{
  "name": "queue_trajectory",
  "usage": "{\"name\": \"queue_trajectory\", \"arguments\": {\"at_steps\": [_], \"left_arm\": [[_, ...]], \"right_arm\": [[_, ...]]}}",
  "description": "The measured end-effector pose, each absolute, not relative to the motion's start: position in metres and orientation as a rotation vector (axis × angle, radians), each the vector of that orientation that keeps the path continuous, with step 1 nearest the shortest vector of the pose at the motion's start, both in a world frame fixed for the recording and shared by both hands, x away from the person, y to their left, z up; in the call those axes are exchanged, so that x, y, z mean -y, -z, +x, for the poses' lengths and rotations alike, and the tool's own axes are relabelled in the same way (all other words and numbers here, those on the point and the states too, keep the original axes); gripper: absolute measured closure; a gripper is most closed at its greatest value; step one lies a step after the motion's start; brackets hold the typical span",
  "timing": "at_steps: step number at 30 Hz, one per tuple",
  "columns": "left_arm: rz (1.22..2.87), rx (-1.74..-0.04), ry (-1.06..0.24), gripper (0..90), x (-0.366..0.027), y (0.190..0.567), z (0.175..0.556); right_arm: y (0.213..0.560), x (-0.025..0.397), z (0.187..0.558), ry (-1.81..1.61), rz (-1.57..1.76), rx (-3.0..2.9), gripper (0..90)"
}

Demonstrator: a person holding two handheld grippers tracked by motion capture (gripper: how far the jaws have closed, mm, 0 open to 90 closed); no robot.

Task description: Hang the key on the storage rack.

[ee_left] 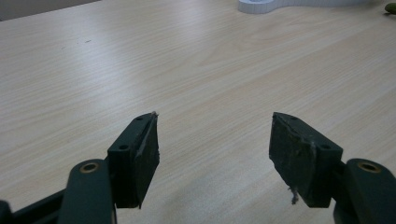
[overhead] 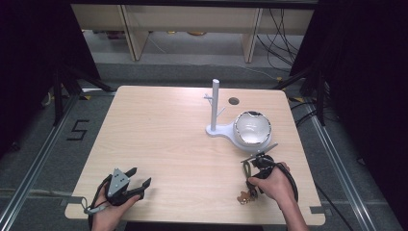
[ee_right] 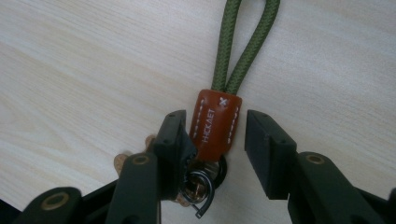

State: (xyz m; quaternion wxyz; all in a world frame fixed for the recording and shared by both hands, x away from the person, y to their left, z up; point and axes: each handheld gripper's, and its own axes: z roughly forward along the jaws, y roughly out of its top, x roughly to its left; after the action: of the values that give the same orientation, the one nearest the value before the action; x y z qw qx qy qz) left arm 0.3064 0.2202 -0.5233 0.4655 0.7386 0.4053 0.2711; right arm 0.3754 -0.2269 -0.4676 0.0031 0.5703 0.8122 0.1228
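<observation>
Right tool (ee_right: 212,140) sits nearest, black jaws apart, straddling the brown stitched leather tab (ee_right: 215,125) of a keychain w/ an olive-green braided cord loop (ee_right: 243,46). One jaw touches or nearly touches the tab; the other stands just clear. Nothing clamped yet. Keychain lies flat on the pale wood-grain surface (overhead: 168,134), near its front right edge, small metal split ring (ee_right: 198,186) and bits at the tool end.

Judgement: light, floppy item. Cord is soft and will dangle and swing; ring is thin, hard, prob slippery. Leather tab is the best hold: flat, firm, some grip.

Left tool (ee_left: 212,154) idle, jaws wide apart over bare wood, front left. White plastic stand w/ upright peg post (overhead: 214,103) and round bowl-like dish (overhead: 252,128) sits just beyond the keychain.
</observation>
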Motion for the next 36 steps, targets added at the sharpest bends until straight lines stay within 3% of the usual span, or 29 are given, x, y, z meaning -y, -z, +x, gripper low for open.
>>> {"name": "queue_trajectory", "arguments": {"at_steps": [12, 23, 36], "left_arm": [[1.812, -0.996, -0.660, 32.5, -0.219, 0.524, 0.306], [1.828, -0.982, -0.674, 32.5, -0.219, 0.523, 0.305], [1.829, -0.982, -0.673, 32.6, -0.219, 0.523, 0.306]], "right_arm": [[0.476, 0.221, 0.382, -0.336, 1.803, -2.541, 59.7], [0.472, 0.209, 0.383, -0.204, 1.852, -2.512, 67.2], [0.470, 0.222, 0.376, -0.302, 1.811, -2.480, 68.7]]}}
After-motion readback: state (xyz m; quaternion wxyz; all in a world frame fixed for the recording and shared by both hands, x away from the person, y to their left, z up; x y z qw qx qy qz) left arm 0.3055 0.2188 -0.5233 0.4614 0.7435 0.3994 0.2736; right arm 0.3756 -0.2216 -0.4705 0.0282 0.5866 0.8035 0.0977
